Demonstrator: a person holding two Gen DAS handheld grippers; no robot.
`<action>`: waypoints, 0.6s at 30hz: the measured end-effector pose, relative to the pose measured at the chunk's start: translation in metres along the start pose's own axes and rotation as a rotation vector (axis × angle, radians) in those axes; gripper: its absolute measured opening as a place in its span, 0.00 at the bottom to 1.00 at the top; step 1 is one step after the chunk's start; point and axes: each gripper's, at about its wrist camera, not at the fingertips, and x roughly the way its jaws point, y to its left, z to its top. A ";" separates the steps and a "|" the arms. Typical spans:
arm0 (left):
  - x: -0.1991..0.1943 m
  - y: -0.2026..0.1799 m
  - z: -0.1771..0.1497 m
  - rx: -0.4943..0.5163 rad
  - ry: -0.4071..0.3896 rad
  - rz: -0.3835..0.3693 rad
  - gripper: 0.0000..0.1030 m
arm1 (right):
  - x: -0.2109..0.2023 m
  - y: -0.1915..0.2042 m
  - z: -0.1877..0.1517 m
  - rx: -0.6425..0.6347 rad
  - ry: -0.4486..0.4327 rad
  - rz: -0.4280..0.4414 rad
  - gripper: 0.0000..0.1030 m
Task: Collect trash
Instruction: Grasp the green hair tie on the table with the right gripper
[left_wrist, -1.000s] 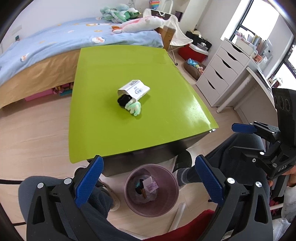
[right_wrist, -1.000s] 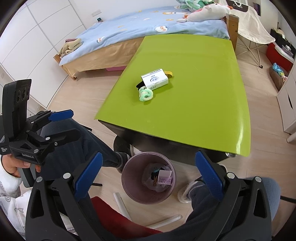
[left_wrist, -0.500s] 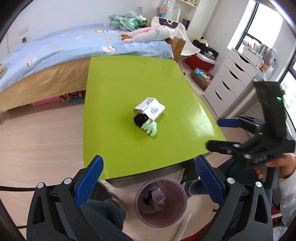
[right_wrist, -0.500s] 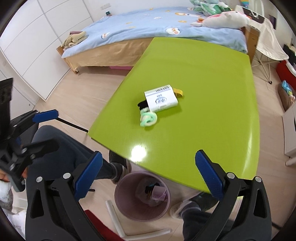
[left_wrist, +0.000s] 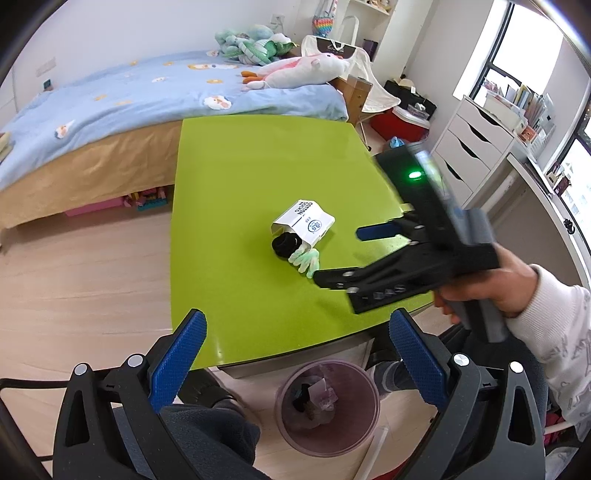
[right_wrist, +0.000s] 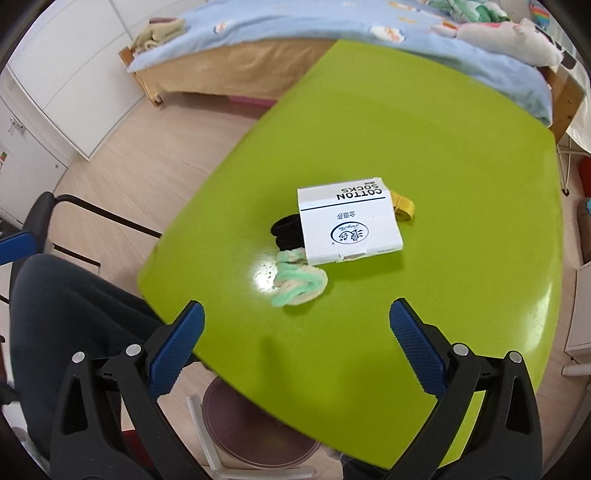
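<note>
A white cardboard sock box (right_wrist: 349, 221) lies near the middle of the glossy lime-green counter (right_wrist: 461, 155), touching a black fabric roll (right_wrist: 286, 230) and a pale green fuzzy sock (right_wrist: 299, 284). The right claw (right_wrist: 295, 341) hangs wide and empty just before them. The left claw (left_wrist: 297, 360) hangs wide above the translucent purple waste bin (left_wrist: 327, 406).

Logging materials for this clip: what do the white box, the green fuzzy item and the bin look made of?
White box: likely thin matte cardboard, with creased flaps and print. Green fuzzy item: soft fluffy fabric, pile visible. Bin: probably translucent purple plastic, contents showing through its wall.
</note>
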 end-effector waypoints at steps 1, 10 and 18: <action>0.000 0.001 0.000 -0.002 -0.001 0.001 0.93 | 0.005 0.000 0.002 -0.003 0.009 0.001 0.93; 0.001 0.008 -0.003 -0.020 0.010 0.007 0.93 | 0.032 -0.006 0.010 -0.001 0.065 -0.007 0.58; 0.007 0.007 0.002 -0.006 0.011 0.001 0.93 | 0.026 -0.013 0.007 0.011 0.054 -0.016 0.23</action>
